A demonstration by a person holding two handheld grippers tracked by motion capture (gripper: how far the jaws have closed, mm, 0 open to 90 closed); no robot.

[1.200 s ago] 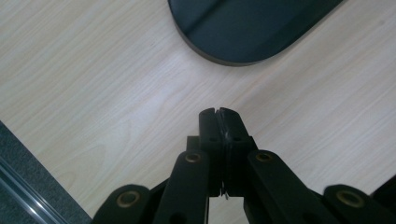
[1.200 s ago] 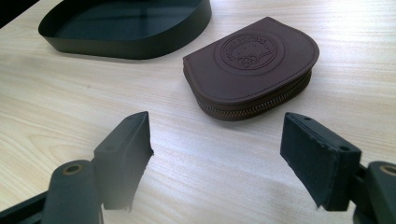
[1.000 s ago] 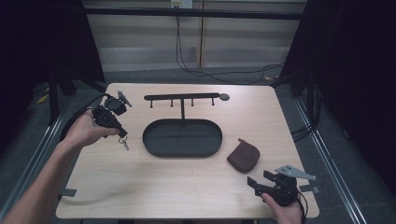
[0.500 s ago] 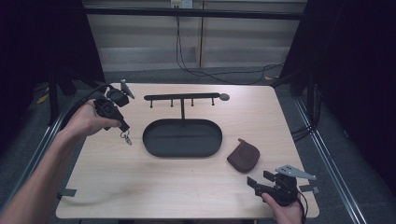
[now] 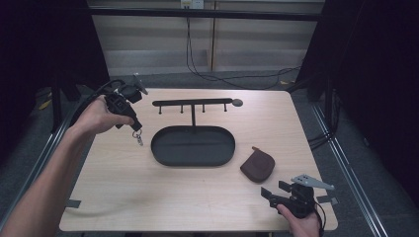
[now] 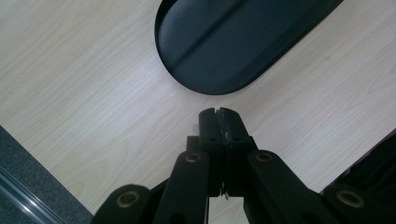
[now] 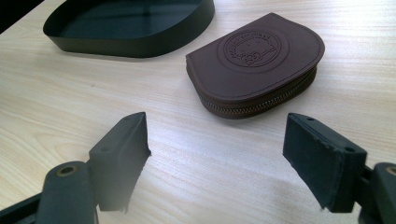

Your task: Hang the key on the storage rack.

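Observation:
My left gripper [image 5: 134, 125] is held above the table's left side, shut on a small bunch of keys [image 5: 138, 137] that dangles below its tips. In the left gripper view its jaws [image 6: 218, 112] are pressed together just short of the black oval tray [image 6: 161, 51]. Near the front right edge, my right gripper [image 5: 274, 189] stands open with nothing between its fingers [image 7: 215, 140]. A brown zipped coin pouch [image 7: 257, 60] lies flat just beyond them, beside the tray [image 5: 158, 150]. The pouch [image 5: 258, 165] sits at the tray's right end.
A black hook rack [image 5: 192, 103] on a short post rises from the tray's far side, with several pegs under its bar. The tray's near wall [image 7: 130, 46] lies left of the pouch. Cables trail on the floor behind the table.
My left gripper has risen and moved toward the back and slightly right, carrying the keys closer to the rack's left end. The right gripper has stayed put.

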